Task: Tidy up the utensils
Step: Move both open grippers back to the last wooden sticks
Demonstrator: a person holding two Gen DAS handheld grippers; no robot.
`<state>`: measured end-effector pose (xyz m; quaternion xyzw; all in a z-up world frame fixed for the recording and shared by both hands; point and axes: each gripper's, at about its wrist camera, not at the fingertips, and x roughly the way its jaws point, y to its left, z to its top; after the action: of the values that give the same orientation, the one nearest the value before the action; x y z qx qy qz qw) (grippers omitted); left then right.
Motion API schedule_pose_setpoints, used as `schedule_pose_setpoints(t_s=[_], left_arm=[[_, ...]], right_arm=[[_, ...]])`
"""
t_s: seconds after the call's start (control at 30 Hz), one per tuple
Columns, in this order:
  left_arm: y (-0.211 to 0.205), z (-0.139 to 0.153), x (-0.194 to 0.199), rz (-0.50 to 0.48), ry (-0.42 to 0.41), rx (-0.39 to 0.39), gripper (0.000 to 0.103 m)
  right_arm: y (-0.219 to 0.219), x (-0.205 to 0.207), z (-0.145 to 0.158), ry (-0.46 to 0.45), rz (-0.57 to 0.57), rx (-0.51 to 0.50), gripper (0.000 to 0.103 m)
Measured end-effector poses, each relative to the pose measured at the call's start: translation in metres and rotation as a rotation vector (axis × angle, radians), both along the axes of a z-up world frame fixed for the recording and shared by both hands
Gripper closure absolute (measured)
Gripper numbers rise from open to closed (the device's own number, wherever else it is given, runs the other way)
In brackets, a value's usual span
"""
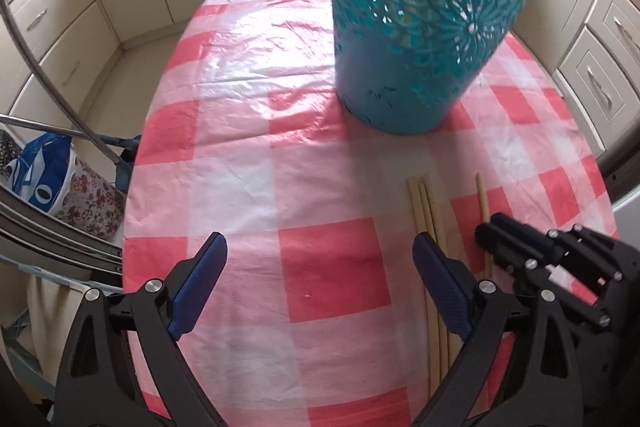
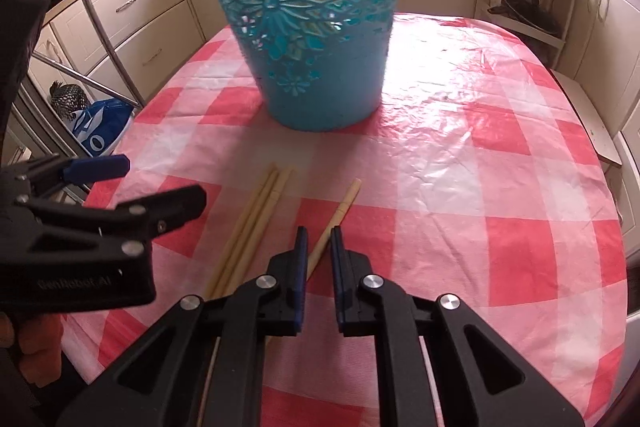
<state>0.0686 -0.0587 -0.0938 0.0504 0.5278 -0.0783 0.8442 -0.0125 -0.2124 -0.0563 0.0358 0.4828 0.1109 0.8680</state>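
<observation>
Lengthwise, lone chopstick [image 2: 340,215] points toward teal holder [image 2: 316,27] (upright), right gripper [image 2: 319,239] clamped on it, left gripper [image 1: 320,251] apart.

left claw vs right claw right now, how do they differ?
Opening: the left claw stands wide open; the right claw is nearly closed.
Contents: nothing sits between the left claw's fingers, only the checked tablecloth; the right claw's fingers flank the lone chopstick, though pad contact isn't clear.
Position: the left claw is beside the three grouped chopsticks; the right claw is over the separate one.
Shared: black frames, blue pads, both angled down at the table.
</observation>
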Motion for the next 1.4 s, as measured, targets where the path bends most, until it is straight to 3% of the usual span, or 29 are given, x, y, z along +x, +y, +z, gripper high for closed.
schedule_pose_setpoints(t_s=[0.4, 1.23, 1.4], left_arm=[[-0.018, -0.011, -0.001, -0.026, 0.012, 0.021, 0.013], [-0.025, -0.014, -0.002, -0.046, 0.001, 0.046, 0.013], [-0.024, -0.014, -0.001, -0.069, -0.004, 0.039, 0.013]], right_arm=[[-0.024, -0.001, 0.000, 0.014, -0.030, 0.029, 0.091], [-0.030, 0.006, -0.002, 0.016, -0.075, 0.033, 0.090], [-0.019, 0.008, -0.001, 0.005, -0.016, -0.015, 0.090]])
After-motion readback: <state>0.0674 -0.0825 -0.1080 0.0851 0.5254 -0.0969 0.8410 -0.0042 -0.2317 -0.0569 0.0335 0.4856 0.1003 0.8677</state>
